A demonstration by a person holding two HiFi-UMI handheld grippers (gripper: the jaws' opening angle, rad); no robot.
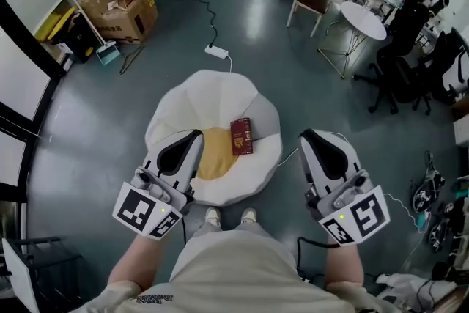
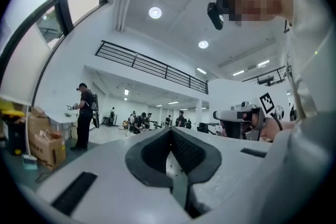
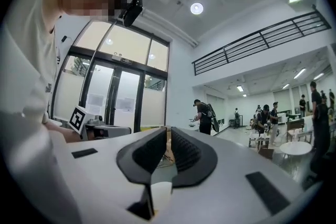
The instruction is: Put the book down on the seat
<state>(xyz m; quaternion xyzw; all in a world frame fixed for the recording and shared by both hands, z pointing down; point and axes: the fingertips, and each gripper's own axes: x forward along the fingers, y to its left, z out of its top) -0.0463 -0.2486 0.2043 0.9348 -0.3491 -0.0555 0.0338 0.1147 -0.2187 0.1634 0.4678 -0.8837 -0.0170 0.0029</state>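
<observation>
The dark red hardback book (image 1: 242,136) lies flat on the seat, free of both tools. It sits right of centre, partly on the round mustard-yellow cushion (image 1: 212,154) and partly on the pale padding beside it. Its long axis runs straight away from the person, spine roughly in line with their feet. The seat itself is a low, round white pouf with a scalloped, petal-like rim (image 1: 176,110), and it stands directly in front of the person's pale shoes (image 1: 231,216).

In the head view the book lies between the two tools and well below them. It is somewhat closer to the left tool (image 1: 196,134) than to the right tool (image 1: 308,134). Both tools point level over the seat rather than down at it. The left tool's jaws meet at the tips with nothing between them. The right tool's jaws stand narrow, a thin slit apart, and are also empty. Judged from this, the book is already down and needs no further reach.

Around the seat is a glossy grey-blue floor (image 1: 95,121). A white power strip (image 1: 217,52) lies just beyond the seat, brown cardboard boxes (image 1: 117,11) stand far left, and a small round white table (image 1: 363,20) stands far right.
</observation>
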